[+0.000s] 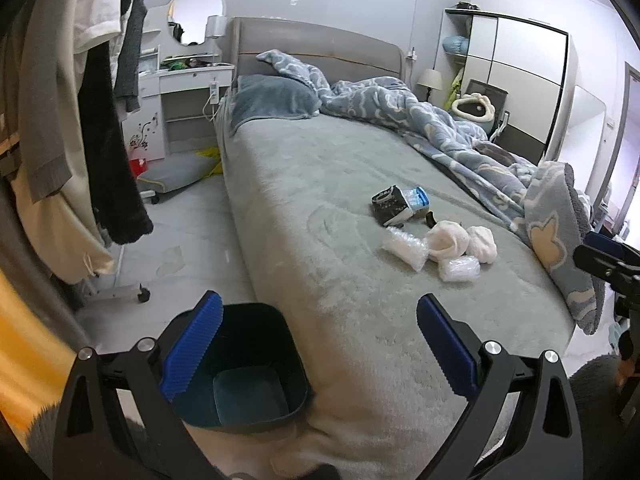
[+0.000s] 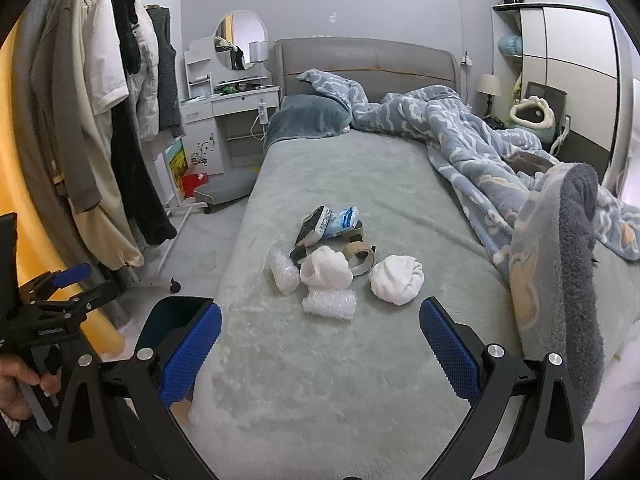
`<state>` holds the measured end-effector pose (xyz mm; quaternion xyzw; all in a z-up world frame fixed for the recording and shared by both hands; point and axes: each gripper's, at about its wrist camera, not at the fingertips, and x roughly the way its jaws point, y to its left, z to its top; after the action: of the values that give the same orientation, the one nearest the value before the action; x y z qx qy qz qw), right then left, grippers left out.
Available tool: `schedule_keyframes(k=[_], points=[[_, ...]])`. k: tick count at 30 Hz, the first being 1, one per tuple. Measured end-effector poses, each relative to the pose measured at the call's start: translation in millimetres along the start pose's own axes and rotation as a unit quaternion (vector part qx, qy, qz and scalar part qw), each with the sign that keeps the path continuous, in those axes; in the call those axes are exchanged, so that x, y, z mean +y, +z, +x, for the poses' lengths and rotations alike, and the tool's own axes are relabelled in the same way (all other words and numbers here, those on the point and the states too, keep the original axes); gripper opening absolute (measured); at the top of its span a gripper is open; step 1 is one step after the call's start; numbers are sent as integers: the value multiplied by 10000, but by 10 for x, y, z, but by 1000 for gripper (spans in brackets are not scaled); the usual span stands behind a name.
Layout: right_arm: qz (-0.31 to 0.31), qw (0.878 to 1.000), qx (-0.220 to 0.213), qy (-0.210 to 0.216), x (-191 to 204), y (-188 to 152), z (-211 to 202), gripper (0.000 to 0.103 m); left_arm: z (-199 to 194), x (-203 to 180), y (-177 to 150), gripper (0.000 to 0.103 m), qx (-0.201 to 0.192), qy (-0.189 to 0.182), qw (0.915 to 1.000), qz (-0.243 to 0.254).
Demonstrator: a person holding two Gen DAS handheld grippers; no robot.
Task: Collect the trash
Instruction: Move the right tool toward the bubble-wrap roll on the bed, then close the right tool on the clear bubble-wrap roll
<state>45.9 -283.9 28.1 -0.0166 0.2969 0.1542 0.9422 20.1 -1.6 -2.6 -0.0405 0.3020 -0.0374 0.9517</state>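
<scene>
Jaws of the left gripper (image 1: 320,344) and right gripper (image 2: 320,344) stand released above the plush grey bed (image 2: 360,360), where crinkled bubble-wrap rolls (image 2: 329,302), crumpled white tissue wads (image 2: 396,280) and cardboard tubes (image 2: 362,258) cluster mid-mattress, the nearest roll lying crosswise, beside the dark square bin (image 1: 240,368).

No legible text; print on packets (image 2: 325,224) and left hand-held gripper (image 2: 52,308) too blurred.

Ahead of the right gripper (image 2: 320,344), crumpled white tissues (image 2: 396,280), bubble wrap (image 2: 329,303), cardboard rolls (image 2: 360,258) and wrappers (image 2: 330,222) lie clustered; dark bin (image 1: 240,364) sits open beneath the left gripper (image 1: 320,344).
</scene>
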Motion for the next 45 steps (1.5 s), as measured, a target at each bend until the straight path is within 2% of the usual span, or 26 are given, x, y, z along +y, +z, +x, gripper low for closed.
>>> schedule_keyframes(k=[7,13,21,25,34,45], points=[[261,9991,341,-64,14,-78,443,100,165,43,117,98,51,-309,9994,124],[526,9967,567,-254,-63,-147,703,94,393,1,208,97,130,-592,9967,546],[774,9934,817,-205,-128,-212,1049,92,765,35,313,92,306,-937,9924,736],[766,9927,902,-231,-93,-215,1223,91,934,-33,348,92,319,-1182,9871,1027],[796,9897,1138,-345,-64,-216,1626,81,1361,-125,356,92,565,-1807,9722,1380],[894,9861,1348,-380,-100,-220,1820,64,1730,-374,349,92,709,-2227,9579,1670]])
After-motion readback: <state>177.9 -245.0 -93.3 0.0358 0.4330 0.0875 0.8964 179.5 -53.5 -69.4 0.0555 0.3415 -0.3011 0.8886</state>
